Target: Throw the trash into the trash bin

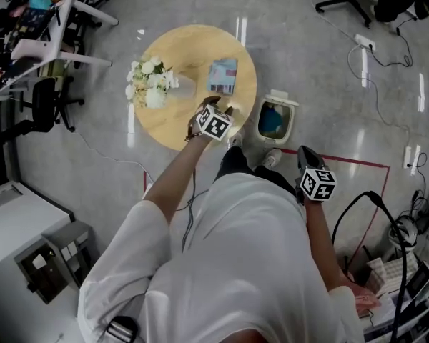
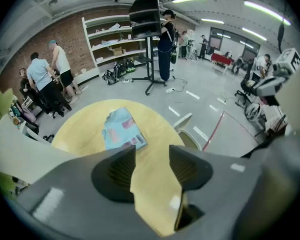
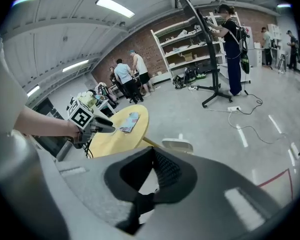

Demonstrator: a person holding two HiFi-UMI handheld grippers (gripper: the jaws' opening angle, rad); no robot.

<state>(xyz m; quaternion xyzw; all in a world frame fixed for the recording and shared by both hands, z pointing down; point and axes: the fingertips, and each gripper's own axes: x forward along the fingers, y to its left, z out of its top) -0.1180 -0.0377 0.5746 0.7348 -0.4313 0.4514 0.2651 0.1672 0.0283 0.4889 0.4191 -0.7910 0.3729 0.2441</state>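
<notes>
Over the round table (image 1: 193, 56), left gripper (image 2: 151, 166) jaws spread, empty, near the blue packet (image 2: 122, 129). Right gripper (image 3: 152, 156) jaws pressed together, near the trash bin (image 1: 280, 98).

Trash bin (image 1: 294, 122): blue contents, kind indeterminable. In the right gripper view only the lid shows, with the body hidden behind the right gripper (image 3: 152, 153).
Packet (image 1: 222, 76): print too small to read.
Round table (image 1: 168, 52): near edge partly hidden under the left gripper (image 1: 227, 113) and forearm (image 1: 179, 174).
</notes>
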